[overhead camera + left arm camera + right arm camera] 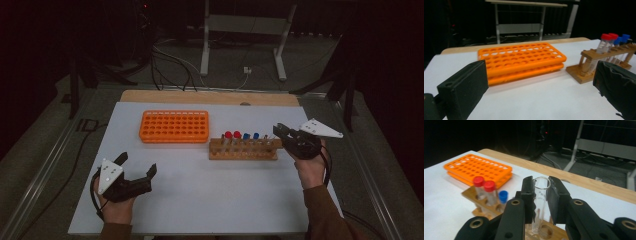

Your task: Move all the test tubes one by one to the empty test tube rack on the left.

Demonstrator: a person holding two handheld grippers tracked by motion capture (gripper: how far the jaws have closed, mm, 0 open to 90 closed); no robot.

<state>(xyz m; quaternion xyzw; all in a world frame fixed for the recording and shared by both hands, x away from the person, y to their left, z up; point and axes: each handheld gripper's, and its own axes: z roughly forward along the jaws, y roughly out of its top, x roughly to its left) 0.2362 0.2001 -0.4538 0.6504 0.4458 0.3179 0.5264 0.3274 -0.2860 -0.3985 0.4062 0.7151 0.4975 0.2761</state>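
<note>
The right gripper point(541, 195) is pinching a glass tube point(539, 202) above the wooden rack point(486, 207); it is risking slipping or cracking between the pads. The left gripper point(137, 172) is hanging spread.

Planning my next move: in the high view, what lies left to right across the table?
Left tool → orange rack → wooden rack with red-capped tubes, then blue-capped tubes → right tool.

Left hand-held gripper point(137, 172): black body, flat rectangular jaws, pale grey three-cornered plate with small dark holes, black cable.
Right hand-held gripper point(541, 195): black jaws, brass-ringed screw holes, same grey plate, black cable.
Sleeves point(322, 210): brown.
</note>
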